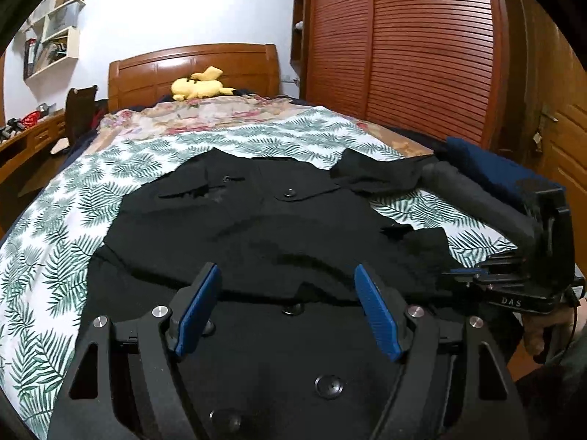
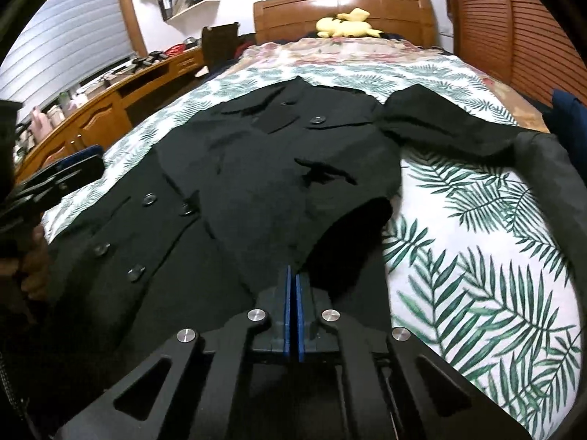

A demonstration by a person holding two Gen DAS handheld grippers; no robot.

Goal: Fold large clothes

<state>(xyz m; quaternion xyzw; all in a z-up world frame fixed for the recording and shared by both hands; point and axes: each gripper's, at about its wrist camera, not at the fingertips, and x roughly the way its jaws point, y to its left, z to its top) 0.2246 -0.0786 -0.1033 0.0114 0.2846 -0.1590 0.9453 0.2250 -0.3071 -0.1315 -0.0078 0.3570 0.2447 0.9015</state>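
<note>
Left tool (image 1: pixel 286 311): jaws wide apart, nothing between them, poised over the near hem of the coat (image 1: pixel 264 227). Right tool (image 2: pixel 293 308): pads (image 2: pixel 287 311) pressed together at the coat's lower front edge; a raised flap starts at the tips, so it looks pinched on cloth, though the contact itself is hard to make out. Coat: black, double-breasted, buttons (image 2: pixel 148 198) down the left front, lying face up along the bed (image 2: pixel 477 249), collar toward the headboard (image 1: pixel 190 66); one sleeve (image 2: pixel 458 124) is thrown out to the right. Judged thick and heavy, soft, limp, likely to sag and drag rather than slide; best taken at hem corners, shoulder seams or cuff, both tools together. Bed cover: white with green leaf print, smooth, a floral blanket (image 1: pixel 205 113) beyond it. Room: desk (image 2: pixel 110 110) and wall shelves on the left, yellow plush toy (image 1: pixel 200 86) at the headboard, slatted wooden wardrobe (image 1: pixel 422 47) on the right.
</note>
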